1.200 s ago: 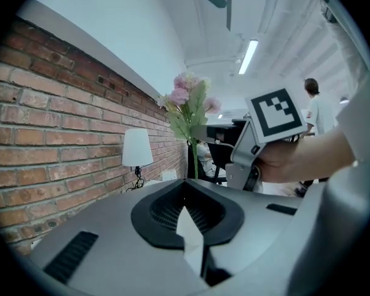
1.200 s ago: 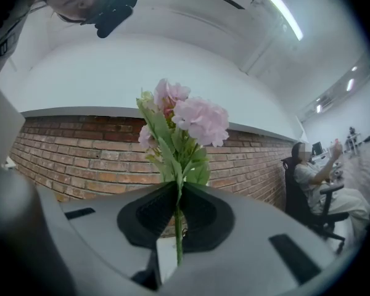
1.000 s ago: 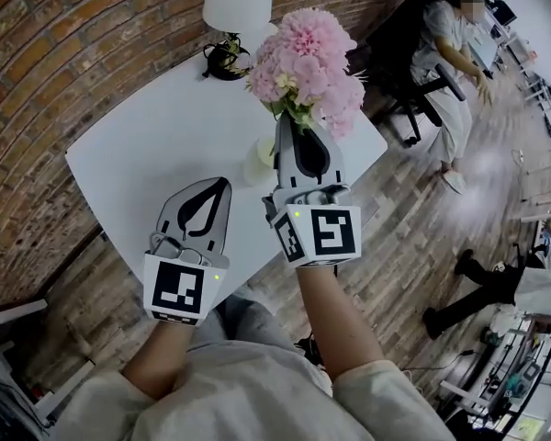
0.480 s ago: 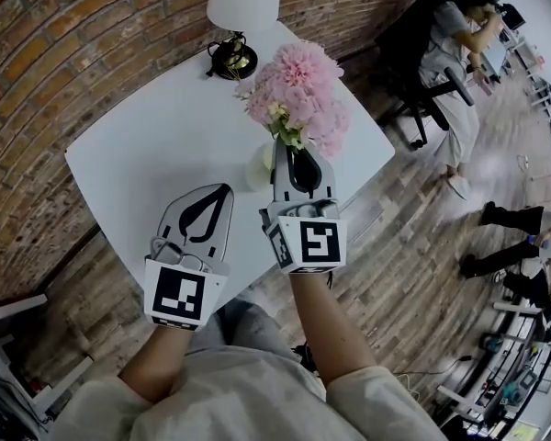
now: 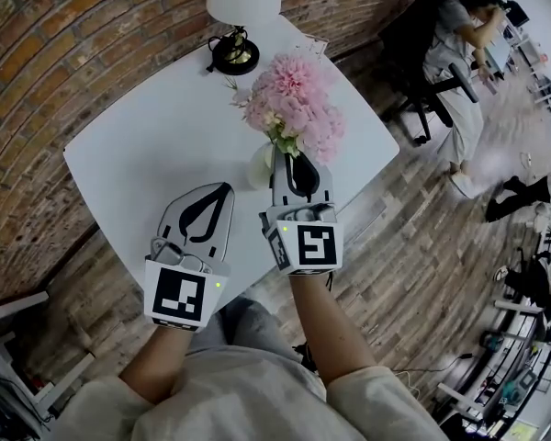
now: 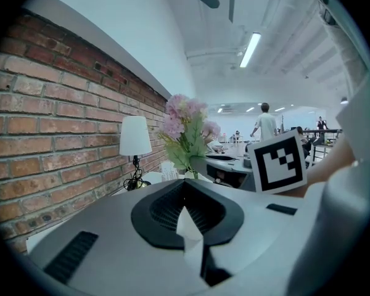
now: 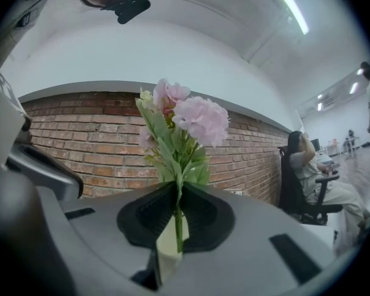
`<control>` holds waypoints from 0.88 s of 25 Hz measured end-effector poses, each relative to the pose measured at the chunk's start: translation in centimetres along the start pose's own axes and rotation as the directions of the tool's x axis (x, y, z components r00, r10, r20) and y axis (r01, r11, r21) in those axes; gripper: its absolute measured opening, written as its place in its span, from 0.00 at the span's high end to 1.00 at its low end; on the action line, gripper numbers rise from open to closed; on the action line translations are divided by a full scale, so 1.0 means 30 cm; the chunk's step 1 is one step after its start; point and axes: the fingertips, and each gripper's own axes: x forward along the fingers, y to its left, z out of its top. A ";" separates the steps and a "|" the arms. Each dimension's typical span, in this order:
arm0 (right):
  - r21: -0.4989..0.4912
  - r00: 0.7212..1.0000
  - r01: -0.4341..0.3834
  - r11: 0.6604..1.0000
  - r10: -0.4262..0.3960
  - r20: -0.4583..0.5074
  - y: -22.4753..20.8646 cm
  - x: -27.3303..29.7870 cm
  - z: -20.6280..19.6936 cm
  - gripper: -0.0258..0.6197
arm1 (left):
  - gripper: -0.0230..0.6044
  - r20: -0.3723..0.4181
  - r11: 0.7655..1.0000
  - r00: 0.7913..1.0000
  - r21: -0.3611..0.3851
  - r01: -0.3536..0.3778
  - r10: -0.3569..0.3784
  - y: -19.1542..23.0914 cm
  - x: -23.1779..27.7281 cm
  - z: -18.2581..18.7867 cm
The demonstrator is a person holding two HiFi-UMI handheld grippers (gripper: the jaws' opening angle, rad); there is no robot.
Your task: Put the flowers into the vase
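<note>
A bunch of pink flowers point(image 5: 294, 108) with green leaves stands upright over the white table point(image 5: 156, 136). My right gripper point(image 5: 289, 152) is shut on its stem just under the leaves. In the right gripper view the green stem point(image 7: 178, 224) runs down between the closed jaws of the right gripper point(image 7: 176, 190), with the blooms point(image 7: 191, 119) above. A pale vase point(image 5: 260, 165) stands directly below the bunch, and its top point(image 7: 168, 248) shows behind the stem's lower end. I cannot tell whether the stem is inside it. My left gripper point(image 5: 223, 186) is shut and holds nothing, nearer the table's front edge.
A white-shaded lamp point(image 5: 239, 7) with a dark base stands at the table's far corner and also shows in the left gripper view point(image 6: 135, 137). A brick wall runs along the left. A person sits on an office chair point(image 5: 441, 35) to the right, beyond the table.
My right gripper has come down with the flowers, so the bunch now sits lower and closer to the vase. The left gripper has stayed put.
</note>
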 end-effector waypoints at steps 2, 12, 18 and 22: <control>0.001 1.000 -0.001 1.000 0.001 -0.005 0.001 -0.001 -0.010 0.91 | 0.96 0.000 1.000 1.000 -0.004 0.000 0.000 0.002 0.003 0.000; 0.033 1.000 -0.007 0.999 0.008 -0.025 -0.008 -0.037 -0.053 0.85 | 0.96 0.006 1.000 1.000 -0.008 -0.002 0.002 -0.011 0.009 -0.005; 0.044 0.998 -0.055 0.998 0.056 -0.029 0.004 -0.062 -0.060 0.78 | 0.96 0.011 1.000 1.000 -0.005 -0.001 0.001 -0.022 0.008 0.000; 0.046 0.998 -0.056 0.997 0.058 -0.039 -0.001 -0.078 -0.076 0.72 | 0.96 0.010 1.000 1.000 -0.005 0.001 -0.001 -0.034 0.005 -0.001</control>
